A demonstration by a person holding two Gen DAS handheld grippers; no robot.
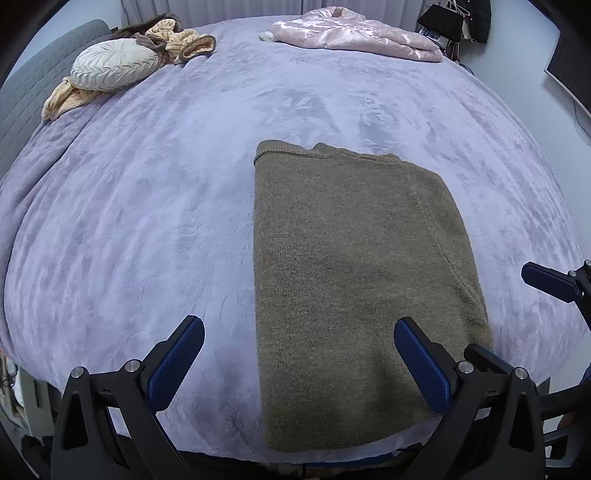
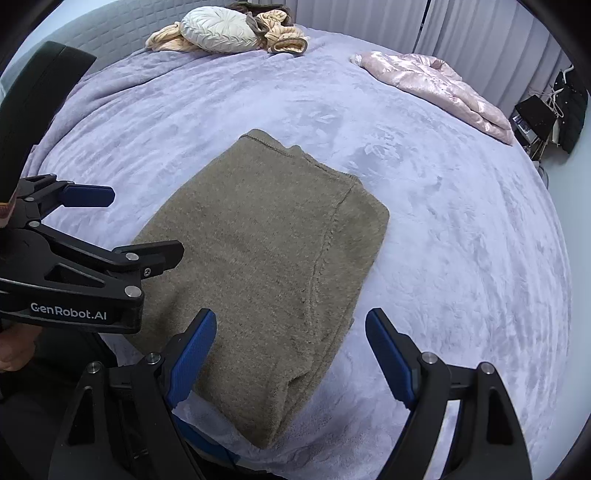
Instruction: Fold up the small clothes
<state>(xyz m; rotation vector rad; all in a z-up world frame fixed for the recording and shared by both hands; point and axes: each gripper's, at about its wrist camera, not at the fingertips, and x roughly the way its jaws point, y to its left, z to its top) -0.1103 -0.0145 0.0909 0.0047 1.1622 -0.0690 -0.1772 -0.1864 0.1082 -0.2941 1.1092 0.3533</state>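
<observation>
The bed (image 1: 147,206), spread with a pale lilac plush blanket, fills both views and serves as the work surface. On it, at the near edge, lies the sweater (image 1: 351,266), an olive-brown knit already folded into a long narrow rectangle, neckline end pointing away up the bed and its near end right at the bed's edge. It looks soft, thick and light, a fuzzy knit that should grip the pads well but sag and slump when lifted, so layers may slide apart unless all are pinched together. The likely hold is at the two near corners, or along the near end, to carry that end over toward the neckline; the seam ridge running lengthwise on its right side marks where a sleeve is tucked under and could spill out. Far up the bed, well apart from the sweater, a pink shiny jacket (image 1: 354,33) lies to the right, and a round cushion (image 1: 114,66) sits on tan ribbed clothes (image 1: 181,40) to the left by the headboard; none of it obstructs the fold. The left gripper (image 1: 299,354) hovers over the sweater's near left part with fingers spread wide, empty. The right gripper (image 2: 291,350) hangs over its near right corner, fingers likewise spread and holding nothing.
</observation>
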